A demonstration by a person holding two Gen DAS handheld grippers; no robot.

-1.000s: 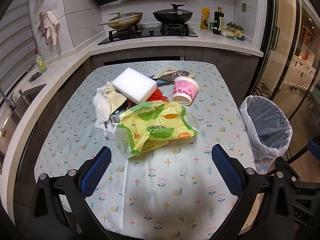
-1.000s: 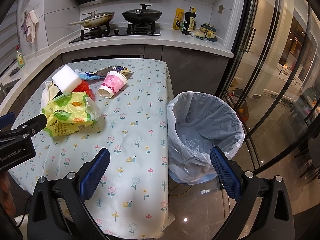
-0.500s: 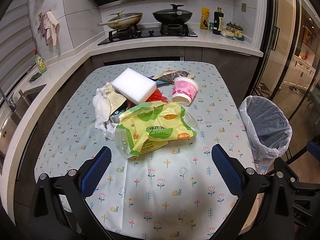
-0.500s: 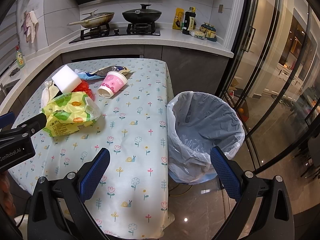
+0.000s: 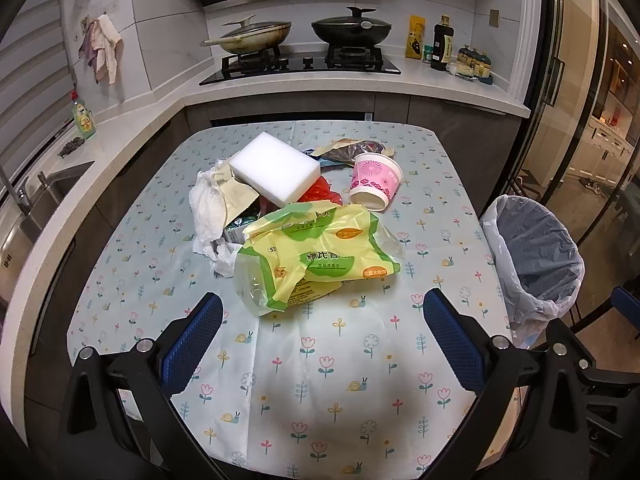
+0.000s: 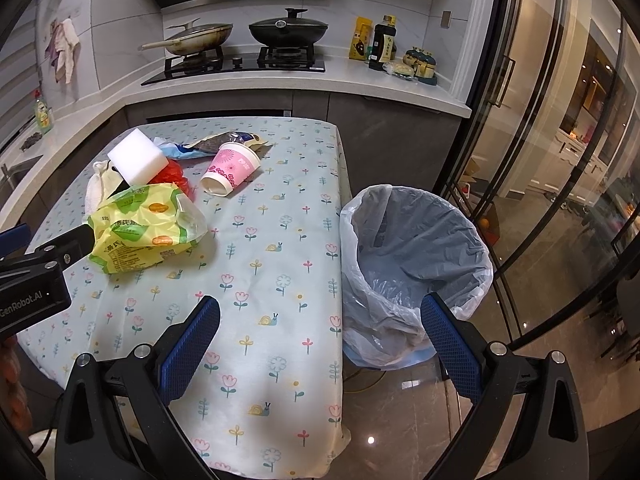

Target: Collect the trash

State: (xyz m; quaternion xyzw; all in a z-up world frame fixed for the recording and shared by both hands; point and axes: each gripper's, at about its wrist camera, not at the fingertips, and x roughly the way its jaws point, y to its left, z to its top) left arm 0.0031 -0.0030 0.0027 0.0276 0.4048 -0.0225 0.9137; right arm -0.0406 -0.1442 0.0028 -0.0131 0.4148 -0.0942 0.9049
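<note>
A table [image 5: 352,380] under a flowered cloth with snails carries a heap of trash toward its far left part, and a bin [image 6: 416,256] lined with a pale plastic bag stands on the floor just beside the table's right edge, its mouth open upward. The largest piece is a yellow and green wrapper [image 5: 316,260], lying with its long axis across the table, its clear crumpled end toward the near left; it bears Chinese characters too small to read surely. Behind it a white foam block [image 5: 278,172] rests tilted on the heap, long axis running from far left to near right. White crumpled paper [image 5: 208,212] lies at the heap's left side. A pink flowered paper cup [image 5: 374,180] lies on its side, mouth toward the near edge. The left gripper [image 5: 322,340] hovers over the near part of the table, blue fingers spread wide and empty. The right gripper [image 6: 320,344] is likewise spread, empty, over the table's right edge and the bin. The left gripper's body reads "GenRobot.AI".
</note>
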